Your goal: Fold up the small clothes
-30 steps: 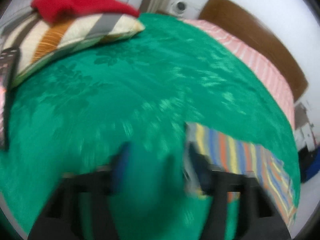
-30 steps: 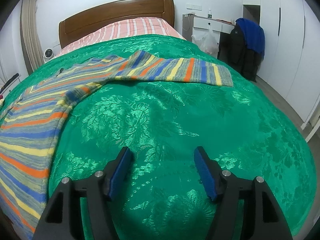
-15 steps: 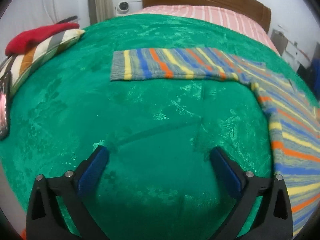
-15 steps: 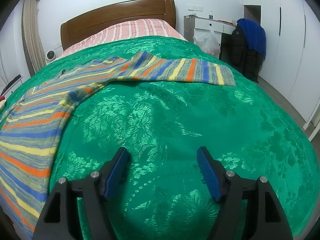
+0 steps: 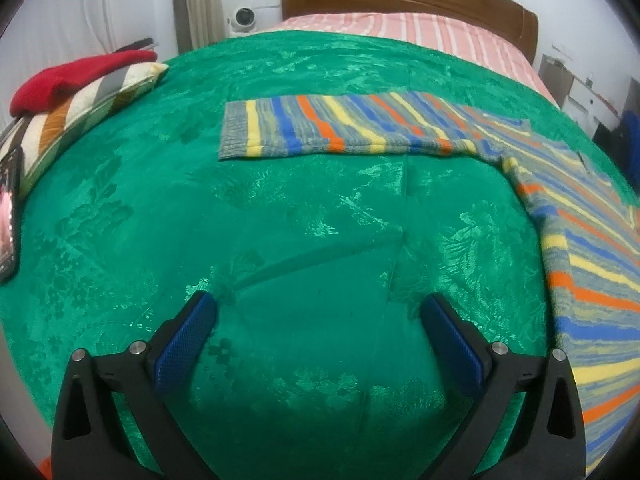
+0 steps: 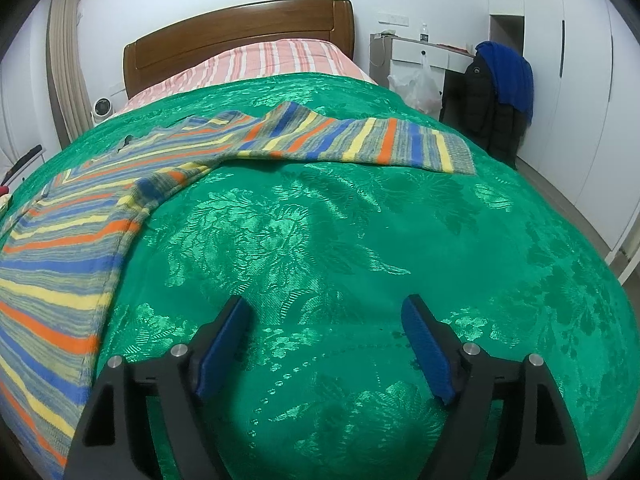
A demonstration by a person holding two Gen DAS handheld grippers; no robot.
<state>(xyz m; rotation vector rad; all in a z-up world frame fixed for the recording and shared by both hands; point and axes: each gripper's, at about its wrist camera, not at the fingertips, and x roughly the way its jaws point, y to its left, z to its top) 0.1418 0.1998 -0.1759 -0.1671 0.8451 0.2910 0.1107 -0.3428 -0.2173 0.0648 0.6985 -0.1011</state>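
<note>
A striped sweater in blue, yellow, orange and grey lies spread flat on the green bedspread. In the left wrist view its left sleeve (image 5: 320,128) stretches across the middle and its body (image 5: 592,264) fills the right edge. In the right wrist view the body (image 6: 60,248) lies at the left and the other sleeve (image 6: 380,144) runs right. My left gripper (image 5: 318,320) is open and empty above bare bedspread, short of the sleeve. My right gripper (image 6: 326,320) is open and empty over bare bedspread, right of the body.
A striped pillow (image 5: 80,108) with a red garment (image 5: 72,76) on it lies at the bed's left edge, a phone (image 5: 8,208) beside it. The wooden headboard (image 6: 240,36) is at the back. A chair with dark and blue jackets (image 6: 500,92) stands right of the bed.
The left gripper has swung round from the pillow side to face the sweater's sleeve, and its jaws have opened wide. The right gripper has barely moved, drawing slightly back.
</note>
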